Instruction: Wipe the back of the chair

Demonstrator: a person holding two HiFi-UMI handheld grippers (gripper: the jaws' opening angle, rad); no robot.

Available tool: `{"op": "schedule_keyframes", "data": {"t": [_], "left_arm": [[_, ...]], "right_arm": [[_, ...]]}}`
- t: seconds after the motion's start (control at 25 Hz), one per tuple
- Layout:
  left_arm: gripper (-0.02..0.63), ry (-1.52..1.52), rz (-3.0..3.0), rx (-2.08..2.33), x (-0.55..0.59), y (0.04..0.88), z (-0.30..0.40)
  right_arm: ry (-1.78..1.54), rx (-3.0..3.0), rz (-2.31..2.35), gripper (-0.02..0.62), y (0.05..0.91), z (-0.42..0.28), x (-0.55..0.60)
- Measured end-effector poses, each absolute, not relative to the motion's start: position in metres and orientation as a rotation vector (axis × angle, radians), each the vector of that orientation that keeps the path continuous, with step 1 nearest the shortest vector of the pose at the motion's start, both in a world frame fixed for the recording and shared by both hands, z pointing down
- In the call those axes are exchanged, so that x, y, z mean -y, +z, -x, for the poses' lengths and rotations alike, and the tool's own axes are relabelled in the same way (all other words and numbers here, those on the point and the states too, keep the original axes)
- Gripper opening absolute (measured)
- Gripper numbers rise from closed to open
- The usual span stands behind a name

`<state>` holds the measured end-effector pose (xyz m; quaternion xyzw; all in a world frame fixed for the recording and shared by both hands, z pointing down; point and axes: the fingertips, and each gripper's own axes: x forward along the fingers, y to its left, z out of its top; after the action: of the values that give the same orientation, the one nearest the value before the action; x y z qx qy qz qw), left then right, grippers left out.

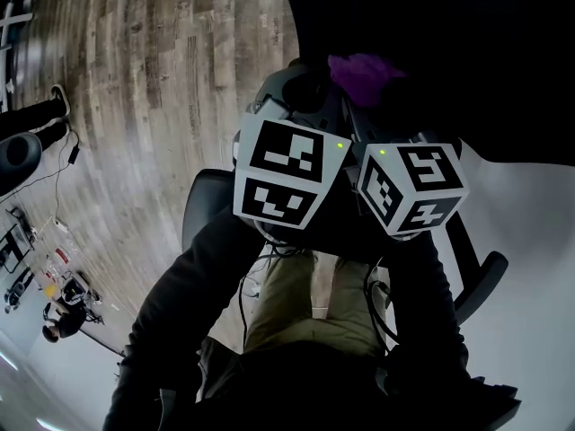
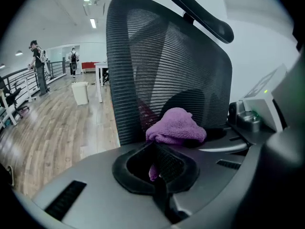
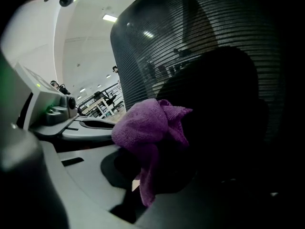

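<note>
Wood-plank flooring (image 1: 135, 106) runs through an open hall, where people (image 2: 38, 63) stand well away beside a railing. The chair back (image 2: 157, 61), dark mesh with a headrest (image 2: 205, 13) above it, stands upright directly ahead of both grippers and fills both gripper views.

**Tool state**
- Left gripper (image 2: 157, 175): jaws drawn together, with a sliver of the purple cloth (image 2: 176, 126) pinched between the pads.
- Right gripper (image 3: 145, 180): jaws closed on the same cloth, which bunches above the tips while a tail hangs down between them.
- The grippers sit just beside each other, with the cloth ahead of them near the lower mesh.

**Step in hand (a judgement)**
The cloth is being presented to the mesh for a wiping stroke.
1. Lead with the bunched cloth, not the jaw tips, since hard tips could snag the mesh.
2. Hold both grips firm. The left hold looks slight and may slip.
3. Stroke in overlapping passes under light pressure, because mesh yields.
4. Watch that the loose tail does not catch.

**Limits of view**
- Whether the cloth touches the mesh cannot be determined.
- The right gripper view is very dark on its right side, and the jaw there merges with shadow.
- In the head view the chair is a black mass cut off at the top edge, and the marker cubes cover the jaws.
- The seat and base cannot be identified.
</note>
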<state>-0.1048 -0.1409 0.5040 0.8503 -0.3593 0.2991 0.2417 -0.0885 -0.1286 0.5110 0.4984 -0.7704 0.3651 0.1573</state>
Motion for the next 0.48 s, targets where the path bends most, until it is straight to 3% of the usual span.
{"op": "schedule_keyframes", "data": {"t": [0.48], "left_arm": [[0.006,0.789,-2.391,0.943,0.129,0.506,0.061]], "right_arm": [[1.049,2.178,-1.487,0.057,0.513,0.045,0.116]]}}
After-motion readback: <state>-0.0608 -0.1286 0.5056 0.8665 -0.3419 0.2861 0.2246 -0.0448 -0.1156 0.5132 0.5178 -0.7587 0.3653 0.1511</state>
